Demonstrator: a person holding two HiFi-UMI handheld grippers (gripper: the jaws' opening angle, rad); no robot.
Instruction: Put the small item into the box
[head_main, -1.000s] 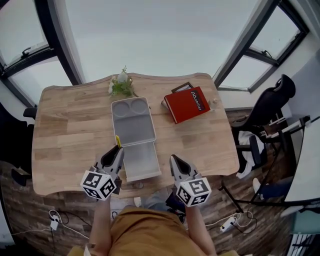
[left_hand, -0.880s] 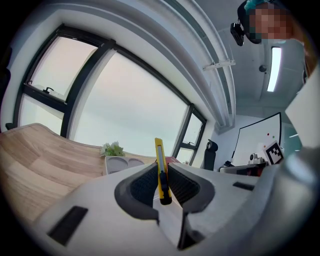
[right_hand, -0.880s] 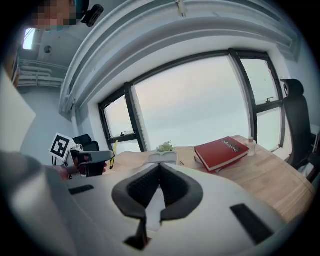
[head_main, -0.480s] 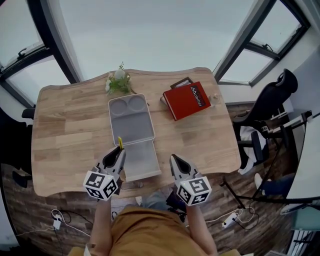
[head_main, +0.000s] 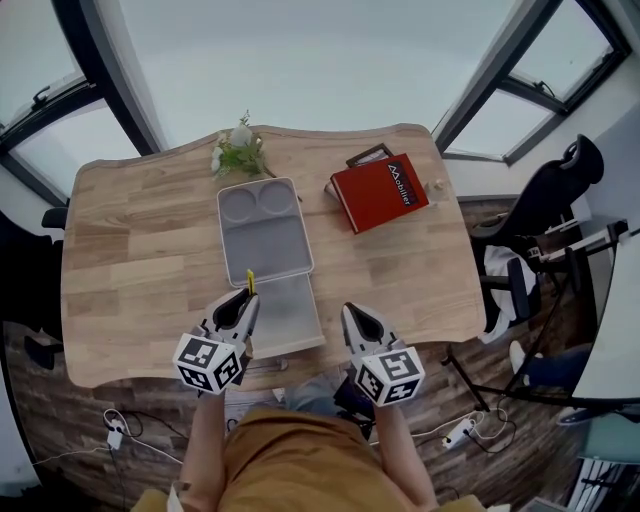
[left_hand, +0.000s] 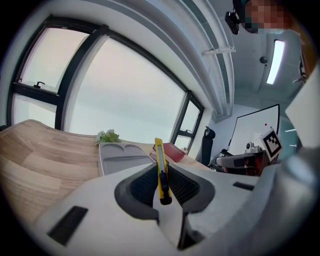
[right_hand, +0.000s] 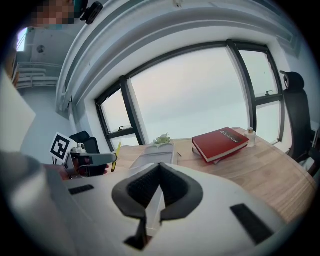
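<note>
Wooden surface (head_main: 130, 240) with scalloped edges: both grippers hang over its near edge. Broad bare wood lies left of the open grey plastic box (head_main: 290, 315), with a narrower strip to its right.

The box sits mid-surface with its lid folded back to the far side. Its near half shows a bare grey floor.

Left gripper (head_main: 243, 300): fingers pinch the slim yellow utility knife (left_hand: 160, 170) upright at the box's near-left corner, seemingly just beside the rim.

Right gripper (head_main: 356, 318): fingers pressed together, near the box's near-right corner.

The red hardback book (head_main: 380, 192) lies far right, and a small green plant (head_main: 235, 152) stands at the far edge.
</note>
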